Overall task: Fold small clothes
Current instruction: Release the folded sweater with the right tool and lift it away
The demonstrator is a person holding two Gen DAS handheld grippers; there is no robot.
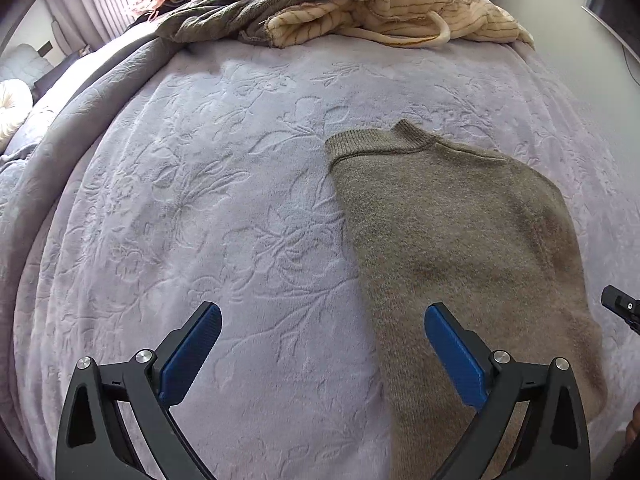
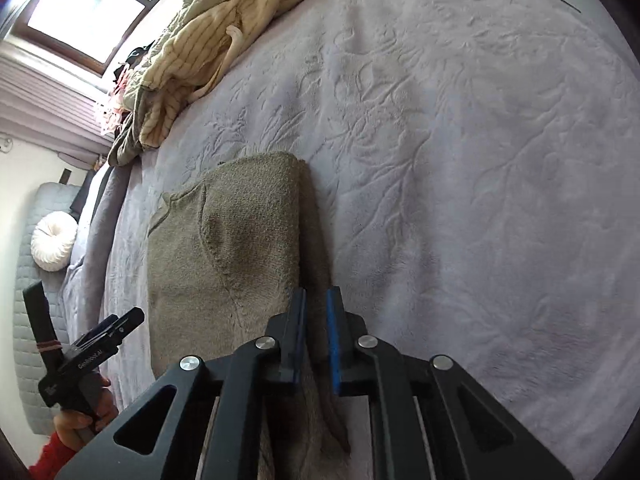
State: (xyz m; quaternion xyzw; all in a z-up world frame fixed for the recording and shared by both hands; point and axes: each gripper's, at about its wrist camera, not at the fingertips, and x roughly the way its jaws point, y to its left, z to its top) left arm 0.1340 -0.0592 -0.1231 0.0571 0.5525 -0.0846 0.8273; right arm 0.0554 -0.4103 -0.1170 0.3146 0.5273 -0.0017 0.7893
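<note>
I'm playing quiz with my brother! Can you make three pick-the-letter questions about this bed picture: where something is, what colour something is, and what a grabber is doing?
1. Where is the heap of unfolded clothes?
A. At the far end of the bed
B. On the floor
C. Inside a basket

2. What colour is the sweater being folded?
A. Bright red
B. Grey-brown
C. Dark blue

3. What is the right gripper doing?
A. Wide open above the bed
B. Holding a pillow
C. Pinching the sweater's edge

Answers:
1 A, the heap of unfolded clothes lies beyond the sweater on the bed.
2 B, the sweater looks grey-brown.
3 C, the right gripper has fabric between its nearly closed fingers, while the left gripper is open.
</note>
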